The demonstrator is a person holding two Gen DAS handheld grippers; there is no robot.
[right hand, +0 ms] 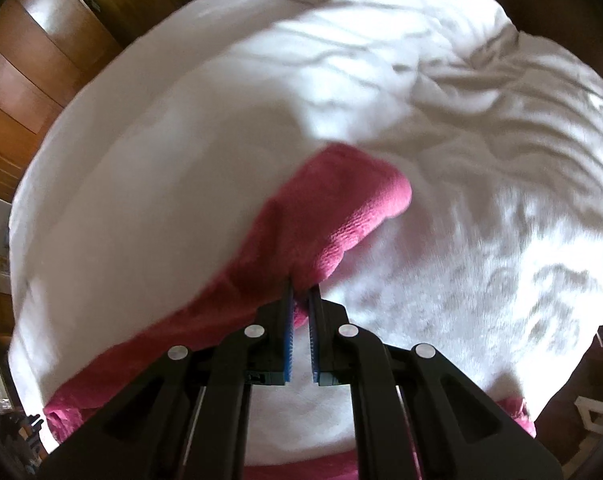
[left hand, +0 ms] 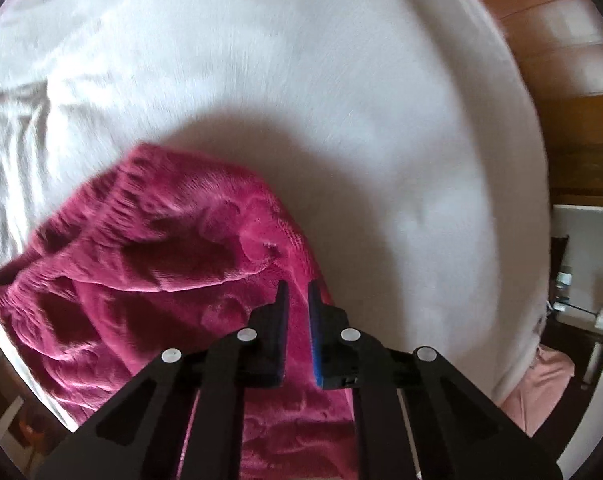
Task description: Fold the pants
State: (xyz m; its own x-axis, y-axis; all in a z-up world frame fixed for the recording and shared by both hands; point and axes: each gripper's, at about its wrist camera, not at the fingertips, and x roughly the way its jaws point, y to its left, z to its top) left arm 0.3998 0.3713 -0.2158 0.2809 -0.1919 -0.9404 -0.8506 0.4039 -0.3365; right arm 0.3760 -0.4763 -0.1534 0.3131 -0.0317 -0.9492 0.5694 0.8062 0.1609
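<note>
A: What could go wrong here?
B: The right gripper (right hand: 301, 294) pinches only a thin edge of the pink pants (right hand: 333, 208); a tug could slip it free.
A: And the left?
B: The left gripper (left hand: 298, 292) sits nearly clenched, cloth between its tips, though whether it truly grips I cannot tell; the pants (left hand: 149, 264) lie bunched on the white bed (left hand: 341, 100) ahead of it

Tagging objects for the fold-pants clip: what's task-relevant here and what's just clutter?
Job: pink pants, left gripper, right gripper shut on pants, white bed cover.
Lying about: wooden wardrobe, pale pink cloth beside the bed.
</note>
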